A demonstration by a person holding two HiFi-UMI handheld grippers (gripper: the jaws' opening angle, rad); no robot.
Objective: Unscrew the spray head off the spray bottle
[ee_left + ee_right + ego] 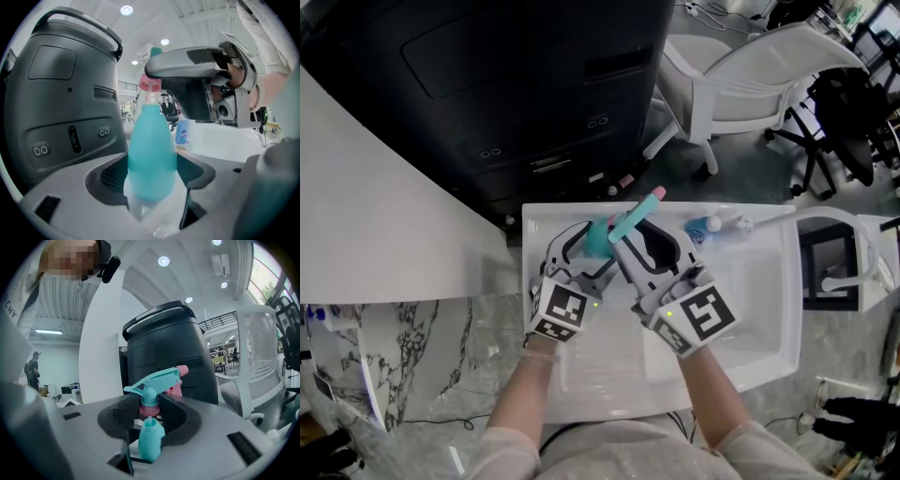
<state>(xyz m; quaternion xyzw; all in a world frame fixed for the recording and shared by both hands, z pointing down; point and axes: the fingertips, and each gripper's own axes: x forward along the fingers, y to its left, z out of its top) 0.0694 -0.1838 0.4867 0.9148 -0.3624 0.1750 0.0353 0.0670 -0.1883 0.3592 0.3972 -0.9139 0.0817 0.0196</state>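
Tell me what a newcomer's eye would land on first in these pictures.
The teal spray bottle stands out, clamped in the left gripper over the white tray. Just above it, the right gripper grips the pink collar of the spray head, which sits raised off the bottle's neck with a thin tube showing between. A big dark machine looms behind.

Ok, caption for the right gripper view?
Right gripper holds the spray head by its pink collar, just off the teal spray bottle, dip tube showing.
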